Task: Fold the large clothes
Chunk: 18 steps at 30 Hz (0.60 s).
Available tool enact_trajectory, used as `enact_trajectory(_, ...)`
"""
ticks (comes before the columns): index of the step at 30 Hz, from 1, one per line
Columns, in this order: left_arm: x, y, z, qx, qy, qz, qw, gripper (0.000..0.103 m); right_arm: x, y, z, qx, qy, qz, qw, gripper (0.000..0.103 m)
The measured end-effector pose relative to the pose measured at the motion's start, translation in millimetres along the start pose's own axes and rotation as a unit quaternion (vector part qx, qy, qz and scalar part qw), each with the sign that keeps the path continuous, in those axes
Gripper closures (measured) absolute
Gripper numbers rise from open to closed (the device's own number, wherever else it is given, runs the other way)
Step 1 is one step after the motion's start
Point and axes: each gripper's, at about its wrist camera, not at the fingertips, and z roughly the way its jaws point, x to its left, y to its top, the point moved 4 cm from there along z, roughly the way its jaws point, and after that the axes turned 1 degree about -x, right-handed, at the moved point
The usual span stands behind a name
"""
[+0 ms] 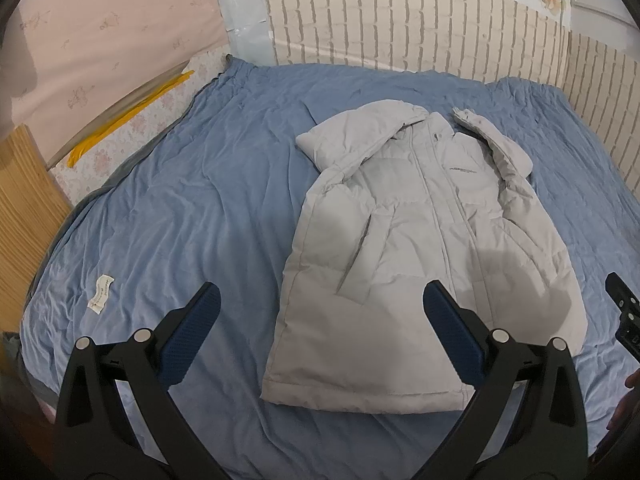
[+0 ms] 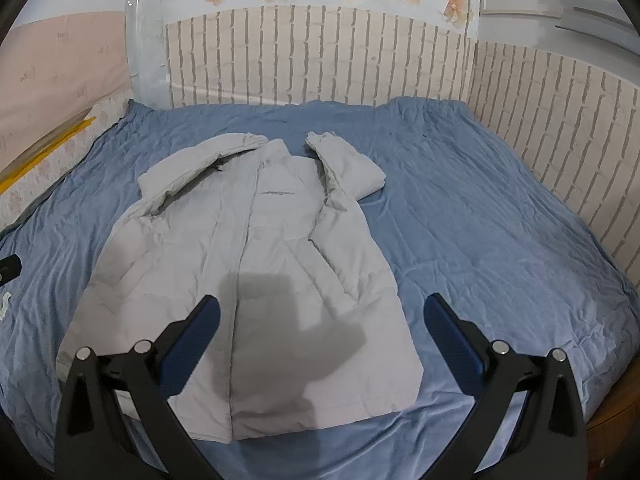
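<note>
The pale grey puffer jacket [image 1: 420,248] lay front-up on the blue bedsheet [image 1: 180,200], its long axis running near to far: hem toward the tongs, collar toward the brick-patterned wall [image 2: 320,60]. Both sleeves were folded up beside the collar. The left gripper [image 1: 320,304] and right gripper [image 2: 320,312] hung released, wide apart, holding nothing. Probably the hem corners came next; each should be pinched through all layers and lifted evenly.
</note>
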Motion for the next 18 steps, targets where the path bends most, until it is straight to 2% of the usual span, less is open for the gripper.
enact_trajectory(18,-3.4,-3.5,2.7,0.005,-0.001,0.001,1.0,0.003,3.5,-3.3,4.0,0.005,-0.001,-0.003,1.0,0.001)
